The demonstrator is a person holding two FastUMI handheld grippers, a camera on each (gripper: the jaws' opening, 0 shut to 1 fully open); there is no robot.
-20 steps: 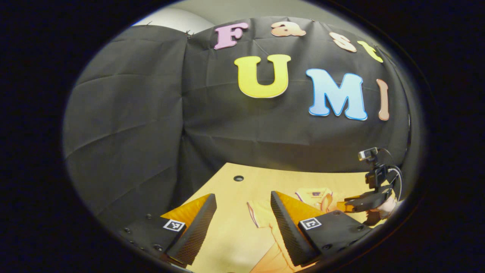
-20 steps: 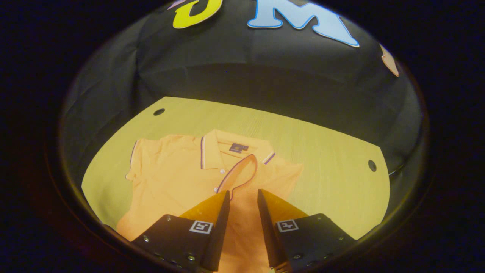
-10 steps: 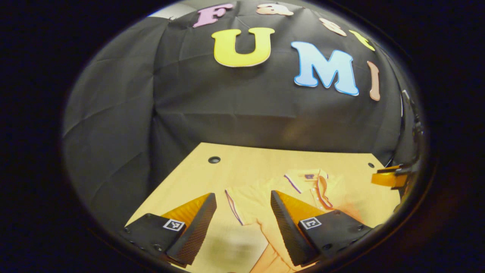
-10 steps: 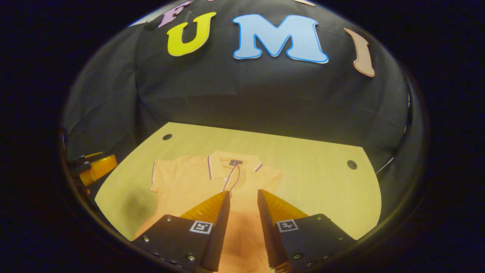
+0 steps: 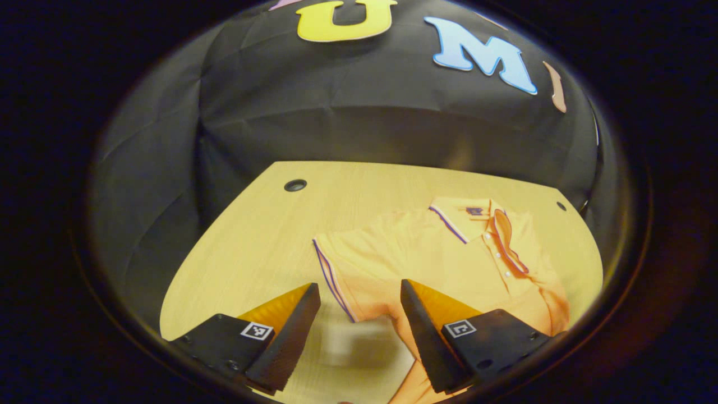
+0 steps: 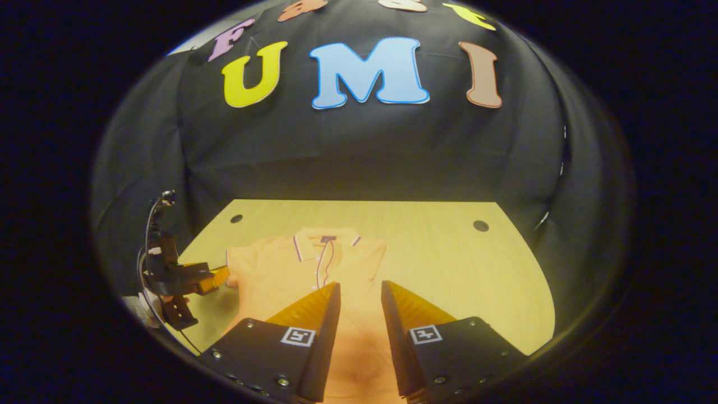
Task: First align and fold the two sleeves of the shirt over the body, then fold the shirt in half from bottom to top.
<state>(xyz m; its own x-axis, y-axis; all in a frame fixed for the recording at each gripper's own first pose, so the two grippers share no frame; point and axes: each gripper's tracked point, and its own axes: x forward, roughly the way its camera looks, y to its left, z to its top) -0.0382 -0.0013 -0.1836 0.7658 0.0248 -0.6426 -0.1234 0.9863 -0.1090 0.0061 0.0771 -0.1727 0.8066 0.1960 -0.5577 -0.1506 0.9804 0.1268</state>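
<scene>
An orange polo shirt with purple-trimmed collar lies flat, collar toward the booth wall, on a light wooden table. One sleeve lies folded over the chest beside the button placket. The other sleeve is spread out flat, and its trimmed cuff sits just ahead of my open left gripper, which holds nothing. The right gripper view has the shirt farther off. My right gripper hovers over the lower body, with a narrow gap between its fingers and nothing in it. The left gripper shows at the spread sleeve's edge.
The table has a round cable hole near each back corner. Black cloth walls close in the back and sides. Bare wood lies to the right of the shirt. A hand holds the left gripper at the table's left edge.
My left gripper has tipped down and come in toward the spread sleeve's cuff. My right gripper has drawn back from the folded sleeve, so the shirt looks smaller in its view.
</scene>
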